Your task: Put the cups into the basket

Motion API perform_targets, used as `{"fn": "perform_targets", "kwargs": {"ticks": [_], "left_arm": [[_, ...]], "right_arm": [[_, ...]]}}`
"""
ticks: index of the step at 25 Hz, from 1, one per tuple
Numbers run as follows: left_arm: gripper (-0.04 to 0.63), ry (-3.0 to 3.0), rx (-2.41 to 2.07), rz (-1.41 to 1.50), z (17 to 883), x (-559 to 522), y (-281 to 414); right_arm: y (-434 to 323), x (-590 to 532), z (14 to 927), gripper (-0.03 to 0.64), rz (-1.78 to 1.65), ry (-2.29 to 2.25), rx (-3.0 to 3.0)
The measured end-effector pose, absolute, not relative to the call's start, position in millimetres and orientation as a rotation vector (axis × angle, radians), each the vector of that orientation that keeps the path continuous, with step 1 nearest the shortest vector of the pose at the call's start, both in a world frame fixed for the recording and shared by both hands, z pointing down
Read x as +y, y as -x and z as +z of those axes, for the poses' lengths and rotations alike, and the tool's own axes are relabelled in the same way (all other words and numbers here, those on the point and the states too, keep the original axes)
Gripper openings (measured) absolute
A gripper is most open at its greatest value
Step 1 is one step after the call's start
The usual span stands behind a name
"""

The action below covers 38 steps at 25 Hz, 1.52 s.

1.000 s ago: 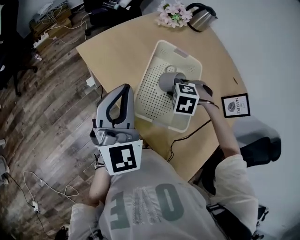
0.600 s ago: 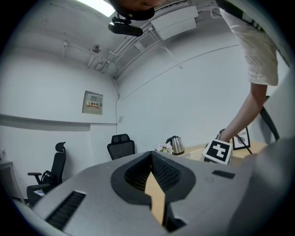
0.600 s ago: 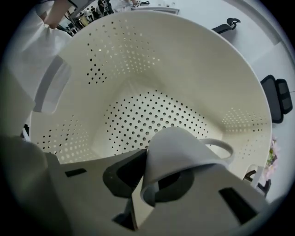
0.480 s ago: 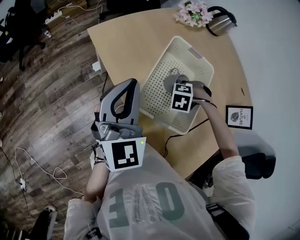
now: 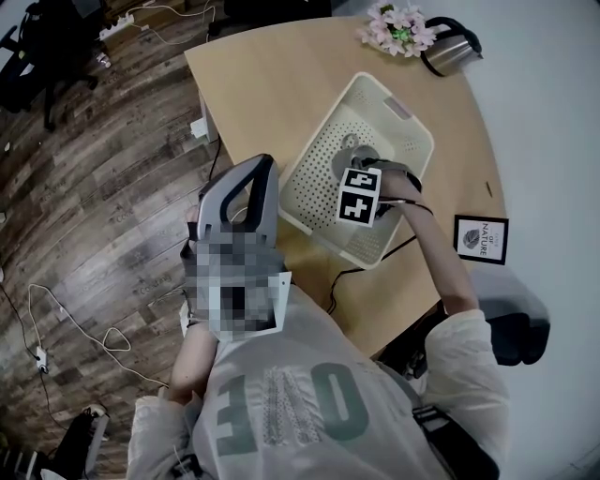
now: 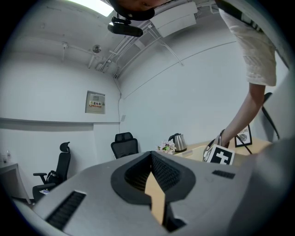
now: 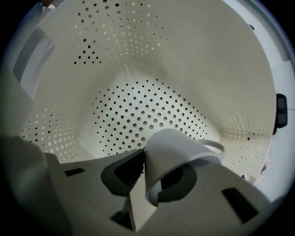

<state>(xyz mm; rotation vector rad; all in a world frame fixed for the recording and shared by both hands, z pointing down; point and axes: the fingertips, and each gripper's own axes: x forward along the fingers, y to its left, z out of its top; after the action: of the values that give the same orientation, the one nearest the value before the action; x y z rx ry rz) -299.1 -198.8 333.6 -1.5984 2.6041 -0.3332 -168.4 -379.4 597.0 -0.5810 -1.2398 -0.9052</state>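
Cream perforated plastic fills the right gripper view: the basket [image 5: 314, 178] [image 7: 138, 106] sits on the light wooden counter [image 5: 272, 84], and the right gripper [image 5: 352, 171] [image 7: 146, 162] reaches down into it. Its fingers pinch the wall of a grey cup [image 5: 347, 157] [image 7: 177, 154], one outside and one inside the mouth. The cup is tilted, mouth toward the gripper and handle out to the far side. It hangs near the middle of the basket, and I cannot tell whether it touches the dotted floor. Set against a second ago, very little has changed here: the cup is still gripped in about the same part of the basket, and the gripper's marker cube [image 5: 358, 195] [image 6: 220, 156] stays just above it. The person's head has turned, though, so the counter now lies further right and higher in the head view. The left gripper [image 5: 261, 167] [image 6: 151, 156] is still held up near the person's chest, by the counter's near edge and over the wooden floor [image 5: 103, 187]. Its fingers are pressed together at the tips with nothing between them. It points across the room toward two office chairs [image 6: 125, 144]. At the far end of the counter stand a bunch of pink flowers [image 5: 398, 21] and a kettle [image 5: 455, 47]. A small framed card [image 5: 480, 238] lies right of the basket, and a dark cable [image 5: 352, 277] trails off the near edge.
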Motion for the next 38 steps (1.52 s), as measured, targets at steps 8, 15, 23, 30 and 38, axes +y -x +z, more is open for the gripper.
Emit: {"fn": "perform_targets", "kwargs": {"ticks": [8, 15, 23, 30, 38], "left_arm": [[0.009, 1.589, 2.575, -0.315, 322, -192, 293], [0.009, 1.579, 2.482, -0.280, 299, -196, 285], [0.009, 1.634, 2.268, -0.301, 245, -222, 263], [0.009, 1.734, 2.115, -0.238, 212, -234, 224], [0.009, 1.784, 2.081, -0.225, 211, -239, 205]], "right_arm": [[175, -376, 562, 0.086, -0.906, 0.519, -1.327], [189, -370, 458, 0.080, -0.877, 0.296, -1.681], [184, -351, 300, -0.002, -0.914, -0.282, -2.317], [128, -312, 234, -0.002, -0.553, -0.851, -2.873], [92, -296, 264, -0.002, -0.329, -0.998, -2.932]]}}
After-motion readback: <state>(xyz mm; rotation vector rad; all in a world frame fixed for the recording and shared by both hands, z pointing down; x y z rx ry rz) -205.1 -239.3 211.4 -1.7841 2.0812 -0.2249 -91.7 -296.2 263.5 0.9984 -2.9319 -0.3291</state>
